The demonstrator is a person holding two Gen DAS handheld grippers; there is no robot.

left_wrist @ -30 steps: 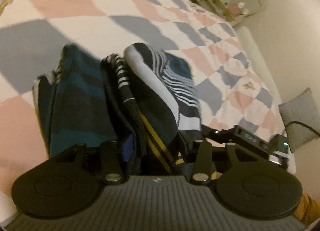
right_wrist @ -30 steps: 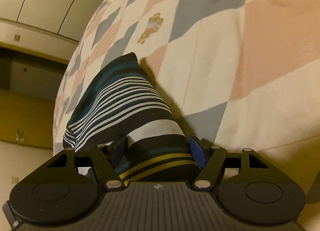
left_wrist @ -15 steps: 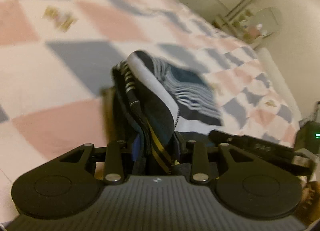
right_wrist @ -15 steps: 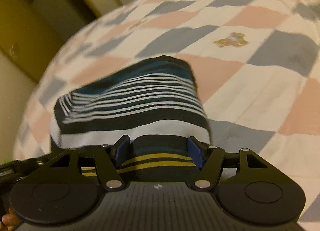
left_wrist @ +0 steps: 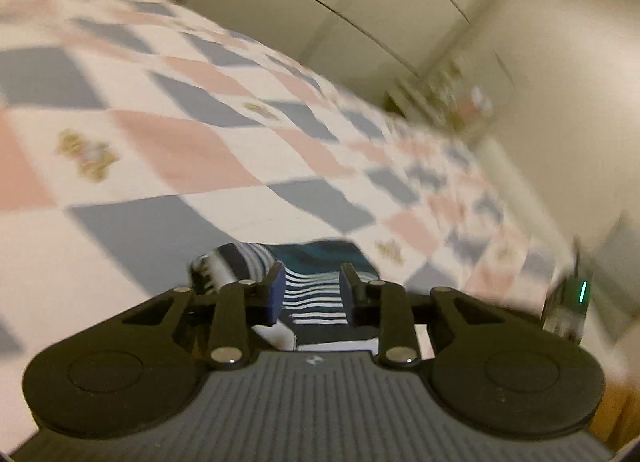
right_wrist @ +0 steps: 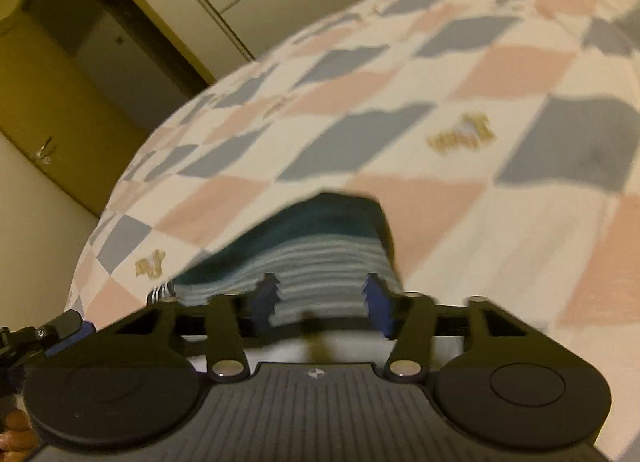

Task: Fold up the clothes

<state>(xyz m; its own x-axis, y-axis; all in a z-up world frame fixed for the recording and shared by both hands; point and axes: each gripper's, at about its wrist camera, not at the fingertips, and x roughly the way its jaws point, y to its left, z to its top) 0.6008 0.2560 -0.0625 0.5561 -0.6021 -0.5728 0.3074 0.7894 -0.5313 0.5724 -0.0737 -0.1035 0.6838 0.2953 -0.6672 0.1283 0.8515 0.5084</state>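
Left hand-held gripper [left_wrist: 311,294] above striped garment [left_wrist: 316,274], lengthwise ahead.

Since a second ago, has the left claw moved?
Yes. The left claw has tipped up and let go: against the quilt, the wardrobe wall now fills the view's top, and the striped garment lies loosely between open fingers.

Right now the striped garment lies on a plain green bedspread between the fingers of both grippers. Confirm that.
Not quite: the bedspread is not plain green. It is a checked quilt of pink, grey and white patches, as both wrist views show. The rest stands: the striped garment lies on it, between the fingers of the left gripper and of the right gripper.
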